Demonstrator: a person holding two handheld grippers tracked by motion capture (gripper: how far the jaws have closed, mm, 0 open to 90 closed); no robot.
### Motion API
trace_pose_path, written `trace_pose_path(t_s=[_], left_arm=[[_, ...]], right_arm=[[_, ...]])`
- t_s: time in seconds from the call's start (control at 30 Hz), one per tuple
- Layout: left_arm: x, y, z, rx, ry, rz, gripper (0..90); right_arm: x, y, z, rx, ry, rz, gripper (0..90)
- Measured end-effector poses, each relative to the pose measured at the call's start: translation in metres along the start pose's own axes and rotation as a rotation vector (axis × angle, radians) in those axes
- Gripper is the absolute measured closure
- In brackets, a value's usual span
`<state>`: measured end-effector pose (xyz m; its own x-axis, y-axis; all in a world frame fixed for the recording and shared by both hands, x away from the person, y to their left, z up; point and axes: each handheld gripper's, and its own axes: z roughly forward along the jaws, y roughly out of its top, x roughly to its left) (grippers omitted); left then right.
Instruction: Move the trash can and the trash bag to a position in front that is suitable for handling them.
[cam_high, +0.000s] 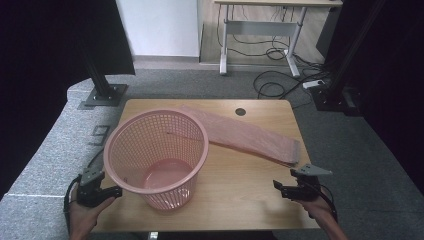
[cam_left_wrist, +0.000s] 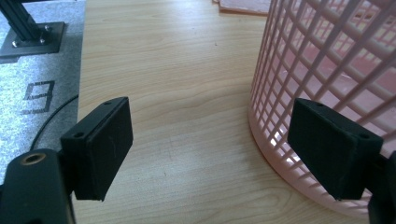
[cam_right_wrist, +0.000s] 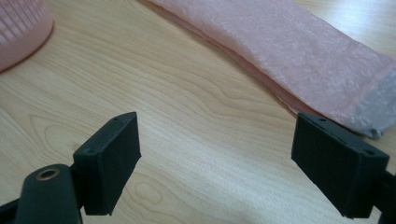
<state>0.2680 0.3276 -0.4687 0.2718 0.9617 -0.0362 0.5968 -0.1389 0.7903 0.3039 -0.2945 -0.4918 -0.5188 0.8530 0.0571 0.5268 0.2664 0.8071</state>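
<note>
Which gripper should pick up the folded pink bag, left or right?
Probably the right. The right gripper is open, with the bag's end just ahead of its jaws. The left gripper sits beside the basket, which stands between it and the bag.

One marking could be read — a single dark stencilled figure (cam_left_wrist: 38, 96) printed on the grey carpet (cam_left_wrist: 28, 74) beside the table's left edge. In the left gripper view it appeared as a blocky 9 or 6 — which of the two could not be settled. No other text, label or brand was legible.
</note>
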Motion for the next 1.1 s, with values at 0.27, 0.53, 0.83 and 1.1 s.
trace_pose_path(t_s=[0.27, 0.53, 0.83, 1.1], left_arm=[[-0.004, -0.003, -0.002, 0.031, -0.002, 0.022, 14.0], [-0.013, -0.002, -0.02, -0.035, -0.073, 0.027, 14.1], [-0.018, 0.009, -0.006, -0.048, -0.119, 0.054, 15.3], [-0.04, 0.024, 0.009, -0.035, -0.188, 0.131, 16.7]], right_arm=[[-0.001, -0.004, 0.005, 0.03, -0.018, -0.036, 16.6], [0.0, -0.005, 0.002, 0.022, -0.022, -0.021, 17.5], [0.003, 0.005, 0.011, 0.001, -0.001, -0.016, 18.6], [0.001, 0.0, 0.005, -0.009, 0.037, -0.029, 18.9]])
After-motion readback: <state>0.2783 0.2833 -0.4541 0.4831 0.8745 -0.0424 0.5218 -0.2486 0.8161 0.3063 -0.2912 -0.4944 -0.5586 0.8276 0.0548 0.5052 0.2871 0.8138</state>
